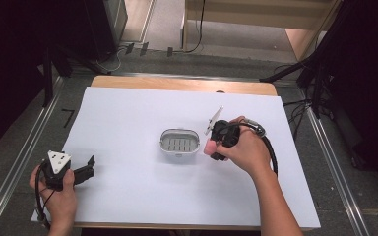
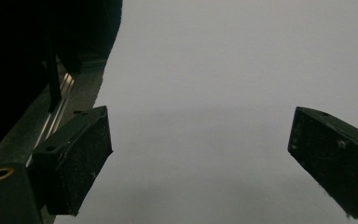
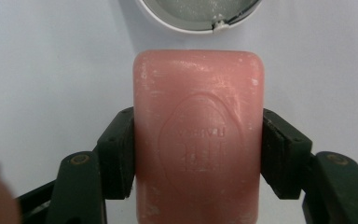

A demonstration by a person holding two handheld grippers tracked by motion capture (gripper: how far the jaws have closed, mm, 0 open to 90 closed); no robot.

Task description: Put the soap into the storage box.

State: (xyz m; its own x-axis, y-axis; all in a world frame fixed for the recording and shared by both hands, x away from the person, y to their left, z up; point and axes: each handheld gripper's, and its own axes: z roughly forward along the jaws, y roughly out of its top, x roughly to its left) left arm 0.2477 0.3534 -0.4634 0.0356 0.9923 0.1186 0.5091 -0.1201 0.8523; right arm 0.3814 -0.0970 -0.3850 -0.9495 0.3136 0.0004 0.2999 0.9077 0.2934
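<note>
Looking along the right claw (image 3: 198, 140), we see its two black jaws pinching a pink bar of soap (image 3: 199, 135) by its long sides, one jaw pressed flat on each side. The soap stands out past the jaw tips, with an embossed oval mark on its upper face. Just beyond its far end lies the white rim of a soap dish (image 3: 186, 25), close to the bar, though we cannot tell whether they touch.

From the high view, the right claw (image 1: 215, 142) sits in the person's right hand (image 1: 243, 150), just right of the soap dish (image 1: 179, 142), which rests near the middle of the white-covered worktop (image 1: 128, 187). The dish is oval, white-rimmed, with a slotted grey floor. A little pink of the soap (image 1: 209, 146) shows at the claw's tip, between the hand and the dish.

Our left claw (image 1: 89, 166) is held by the left hand (image 1: 61, 189) near the front left corner of the worktop, well apart from the dish. Its jaws are spread wide; in the left gripper view the left claw (image 2: 200, 158) has only the bare white sheet between its jaws.
</note>
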